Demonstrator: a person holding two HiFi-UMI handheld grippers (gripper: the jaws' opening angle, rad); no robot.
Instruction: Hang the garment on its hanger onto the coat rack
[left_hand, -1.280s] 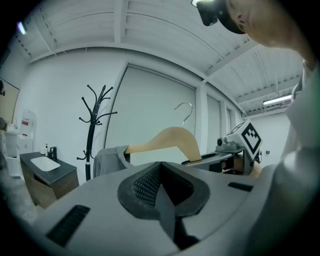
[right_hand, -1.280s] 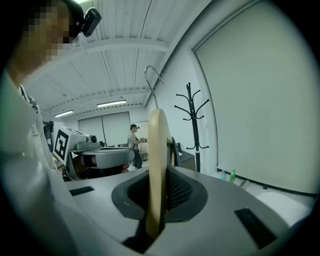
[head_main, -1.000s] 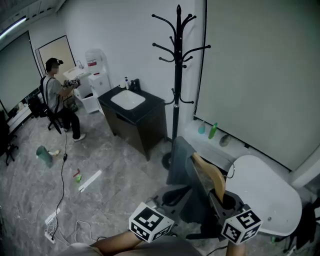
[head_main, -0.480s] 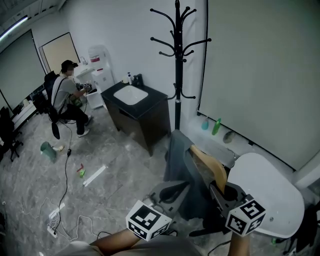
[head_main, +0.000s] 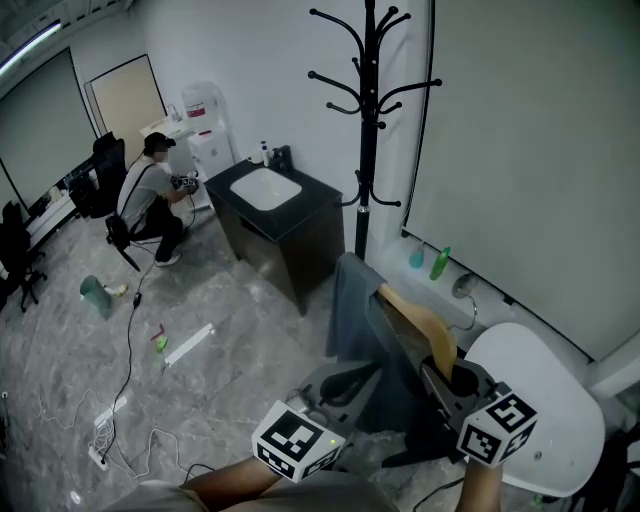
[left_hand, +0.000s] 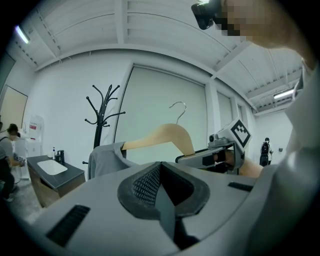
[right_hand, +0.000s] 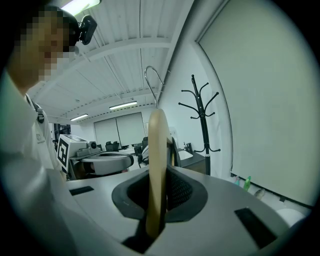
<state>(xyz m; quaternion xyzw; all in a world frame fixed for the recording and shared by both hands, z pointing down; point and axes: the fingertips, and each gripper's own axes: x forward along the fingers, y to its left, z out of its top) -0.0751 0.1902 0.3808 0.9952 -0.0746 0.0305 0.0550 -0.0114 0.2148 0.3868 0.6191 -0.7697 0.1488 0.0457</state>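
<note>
A grey garment (head_main: 355, 315) hangs on a wooden hanger (head_main: 420, 325) in front of me. My right gripper (head_main: 440, 375) is shut on the hanger's wooden arm (right_hand: 157, 165), with the metal hook (right_hand: 152, 80) pointing up. My left gripper (head_main: 345, 385) sits low beside the garment's lower part. Its pads (left_hand: 145, 185) meet with nothing showing between them. From the left gripper view the garment (left_hand: 107, 157) and hanger (left_hand: 160, 137) lie beyond the jaws. The black coat rack (head_main: 368, 130) stands against the white wall, apart from the hanger.
A black cabinet (head_main: 290, 250) with a white sink stands left of the rack. A round white table (head_main: 530, 400) is at the lower right. A person (head_main: 150, 195) crouches at the back left by a water dispenser (head_main: 205, 130). Cables (head_main: 120, 400) lie on the floor, and bottles (head_main: 440, 263) stand on the sill.
The head view has swung, so the rack sits further right in the picture. The person at the back has moved right. Both grippers and the hanger keep nearly the same place.
</note>
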